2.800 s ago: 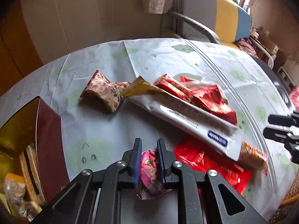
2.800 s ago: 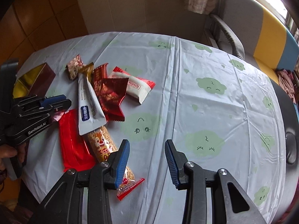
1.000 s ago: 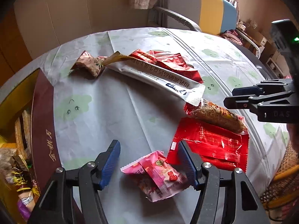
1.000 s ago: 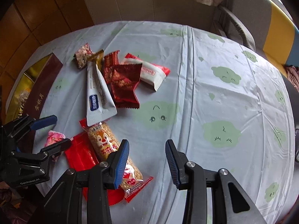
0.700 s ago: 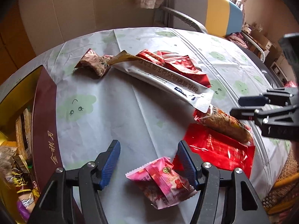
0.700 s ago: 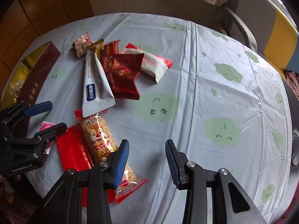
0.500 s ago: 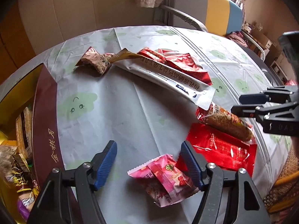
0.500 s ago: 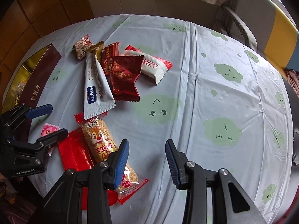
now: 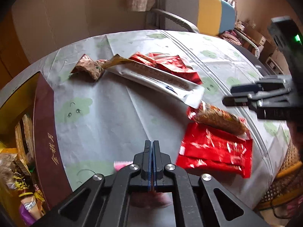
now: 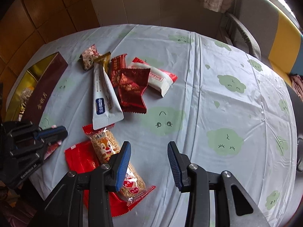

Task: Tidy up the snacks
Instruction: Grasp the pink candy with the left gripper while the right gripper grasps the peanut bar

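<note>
My left gripper [image 9: 152, 147] was clenched shut, the pink snack [image 9: 121, 164] under it; my right gripper [image 10: 149, 157] hung released. Several snacks already sat in the box [image 9: 46, 132] at left; seven wrappers remained.

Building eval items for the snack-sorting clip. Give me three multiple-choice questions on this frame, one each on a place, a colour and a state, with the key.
1. Where does the squirrel-print snack bar lie?
A. Partly on top of the flat red packet
B. On bare cloth, touching nothing
C. Underneath the flat red packet

2. What colour are the cloud prints on the tablecloth?
A. Pink
B. Green
C. Yellow

3. How does the right gripper stand?
A. Shut on the snack bar
B. Shut on nothing
C. Open, gripping nothing

Key:
1 A: the bar overlaps the red packet and covers part of it.
2 B: the clouds are pale green on light cloth.
3 C: its blue pads stand well apart with no snack between them.
</note>
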Available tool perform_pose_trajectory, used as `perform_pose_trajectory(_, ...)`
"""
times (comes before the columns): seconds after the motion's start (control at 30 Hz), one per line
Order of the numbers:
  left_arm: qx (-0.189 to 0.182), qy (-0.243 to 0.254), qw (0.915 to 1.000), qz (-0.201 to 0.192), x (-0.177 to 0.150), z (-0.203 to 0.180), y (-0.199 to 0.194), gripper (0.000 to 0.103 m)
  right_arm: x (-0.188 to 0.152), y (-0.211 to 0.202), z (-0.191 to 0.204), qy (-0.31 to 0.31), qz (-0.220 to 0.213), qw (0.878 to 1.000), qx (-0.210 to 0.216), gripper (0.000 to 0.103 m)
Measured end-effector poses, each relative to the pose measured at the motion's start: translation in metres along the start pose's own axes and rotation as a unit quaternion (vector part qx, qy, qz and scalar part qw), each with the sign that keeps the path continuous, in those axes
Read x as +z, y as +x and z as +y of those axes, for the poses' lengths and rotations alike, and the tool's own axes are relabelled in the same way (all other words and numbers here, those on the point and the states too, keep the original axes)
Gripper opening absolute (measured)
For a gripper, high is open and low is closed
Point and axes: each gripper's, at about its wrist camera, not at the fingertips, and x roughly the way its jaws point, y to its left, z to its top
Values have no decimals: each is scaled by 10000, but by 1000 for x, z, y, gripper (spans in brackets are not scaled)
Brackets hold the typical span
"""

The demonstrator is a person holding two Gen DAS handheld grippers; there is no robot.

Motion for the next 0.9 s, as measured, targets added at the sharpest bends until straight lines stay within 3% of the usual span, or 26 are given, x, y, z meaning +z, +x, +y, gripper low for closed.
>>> perform_pose_trajectory(0.5, 46, -231, 9997, -29, -11, 9, -8, 2, 1, 0, -5, 138, -18, 9997, -181, 41)
perform_pose_trajectory(0.57, 16, -259, 9997, -17, -11, 10, -8, 9, 2, -3, -5, 150, -66, 9998, -127, 41)
perform_pose_trajectory(0.63, -45, -398, 9992, -26, -13, 14, -10, 43, 3, -7, -8, 237, -138, 9996, -38, 41)
perform_pose_trajectory(0.7, -259, -535, 9982, -108, -15, 17, -15, 55, 5, -11, -12, 383, -207, 9990, 61, 41)
perform_pose_trajectory(0.9, -292, -429, 9984, -236, -13, 15, -26, 59, 7, -18, -19, 649, -330, 9964, 439, 41)
